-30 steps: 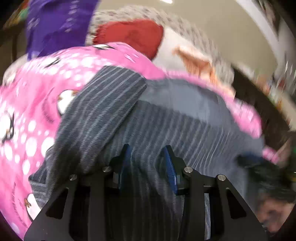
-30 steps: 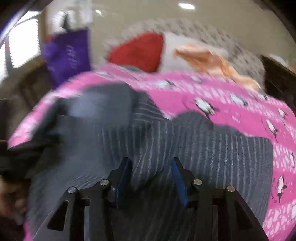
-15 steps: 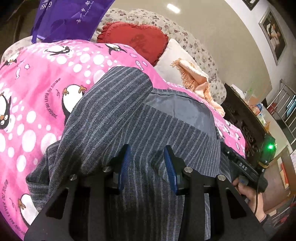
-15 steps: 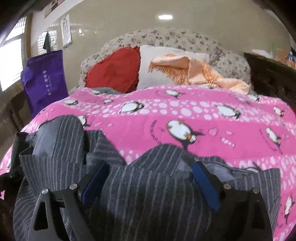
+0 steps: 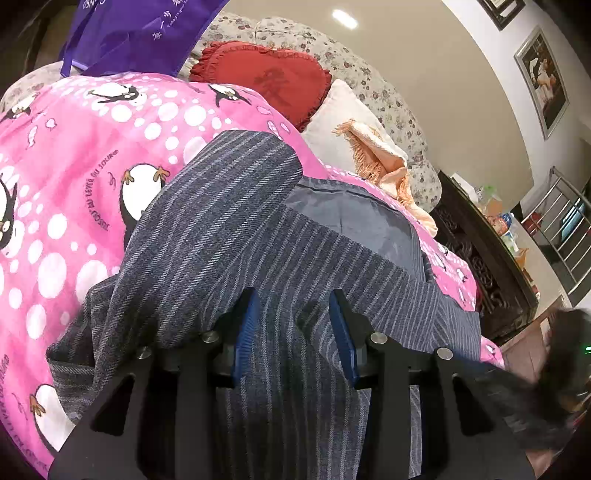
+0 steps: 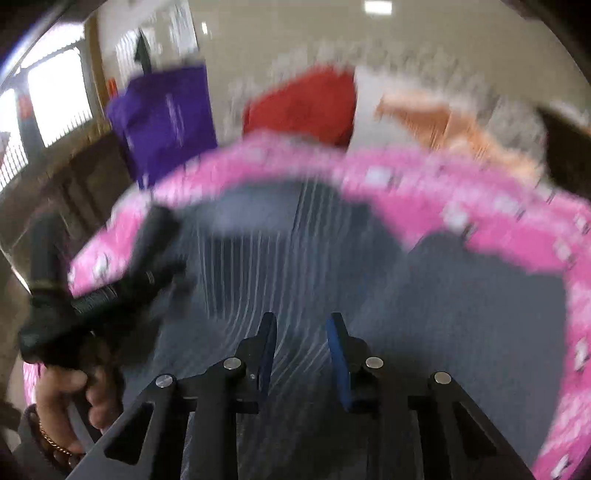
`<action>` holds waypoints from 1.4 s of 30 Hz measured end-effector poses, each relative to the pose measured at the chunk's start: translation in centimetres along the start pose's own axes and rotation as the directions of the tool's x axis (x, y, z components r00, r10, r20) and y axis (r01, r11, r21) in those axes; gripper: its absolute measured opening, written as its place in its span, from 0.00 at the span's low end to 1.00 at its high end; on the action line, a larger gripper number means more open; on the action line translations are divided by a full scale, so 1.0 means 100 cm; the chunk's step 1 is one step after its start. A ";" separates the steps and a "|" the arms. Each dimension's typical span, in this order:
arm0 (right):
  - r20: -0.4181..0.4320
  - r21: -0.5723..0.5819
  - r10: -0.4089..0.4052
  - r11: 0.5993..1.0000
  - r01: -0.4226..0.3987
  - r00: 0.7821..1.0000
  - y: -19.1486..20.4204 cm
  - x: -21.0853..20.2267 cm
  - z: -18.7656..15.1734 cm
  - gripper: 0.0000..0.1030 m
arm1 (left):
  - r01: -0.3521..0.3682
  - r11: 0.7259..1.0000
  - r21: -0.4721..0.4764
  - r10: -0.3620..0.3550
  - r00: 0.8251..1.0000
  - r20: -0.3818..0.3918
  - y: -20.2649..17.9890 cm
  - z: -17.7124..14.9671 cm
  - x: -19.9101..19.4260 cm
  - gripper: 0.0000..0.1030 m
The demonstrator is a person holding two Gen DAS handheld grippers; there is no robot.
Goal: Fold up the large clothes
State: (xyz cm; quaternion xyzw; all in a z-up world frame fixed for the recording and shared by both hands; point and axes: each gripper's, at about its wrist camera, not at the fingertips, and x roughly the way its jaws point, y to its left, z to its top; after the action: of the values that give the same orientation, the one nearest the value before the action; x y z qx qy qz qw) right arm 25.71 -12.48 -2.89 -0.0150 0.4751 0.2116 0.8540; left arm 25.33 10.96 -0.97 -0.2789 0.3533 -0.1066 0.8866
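Note:
A dark grey striped jacket (image 5: 229, 221) with a plain grey lining (image 5: 351, 218) lies on a pink penguin blanket (image 5: 74, 147). My left gripper (image 5: 293, 306) has a thick fold of the jacket between its blue pads, and its jaws are opening slightly. In the blurred right wrist view the jacket (image 6: 258, 258) spreads over the blanket (image 6: 443, 177). My right gripper (image 6: 301, 328) is closing, and the stripes gather into the narrow gap between its pads. The left gripper's black body (image 6: 147, 251) and the hand holding it (image 6: 66, 391) show at the left.
A purple bag (image 5: 147, 33), a red heart cushion (image 5: 266, 77) and a peach fringed cloth (image 5: 380, 158) lie at the far end against a floral sofa back. A dark carved cabinet (image 5: 480, 258) runs along the right side of the blanket.
The right gripper spread wide, then narrowed on the striped cloth while swinging, so its view is now blurred. The left gripper stayed on its fold and rolled slightly.

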 end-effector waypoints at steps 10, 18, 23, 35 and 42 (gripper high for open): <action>0.136 0.045 -0.096 0.995 0.090 0.986 -0.024 0.046 0.062 0.04 | 0.021 1.000 -0.003 -0.021 1.000 -0.011 0.000 0.003 0.001 0.41; 0.134 0.071 -0.001 0.997 -0.008 0.991 -0.048 -0.054 -0.013 0.08 | 0.030 1.000 0.009 -0.029 0.999 -0.021 -0.003 0.003 0.000 0.42; -0.017 -0.019 -0.053 0.998 0.053 0.998 -0.074 -0.076 -0.114 0.10 | 0.012 0.999 0.030 -0.011 1.000 -0.021 -0.007 0.001 0.002 0.42; 0.118 0.043 0.040 0.998 -0.045 0.992 -0.090 -0.131 -0.171 0.18 | -0.158 0.965 0.209 0.183 0.977 -0.105 -0.043 -0.017 -0.003 0.43; 0.199 0.226 -0.042 0.974 -0.004 0.979 -0.123 -0.168 -0.195 0.51 | -0.056 0.976 0.210 0.066 0.997 -0.040 -0.034 -0.052 -0.139 0.66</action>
State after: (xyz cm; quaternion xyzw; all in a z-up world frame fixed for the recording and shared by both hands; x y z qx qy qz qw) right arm 6.96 -33.94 -2.03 0.0989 0.4063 0.1485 0.8961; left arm 11.71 11.34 5.79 -0.1706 0.3691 -0.1222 0.9054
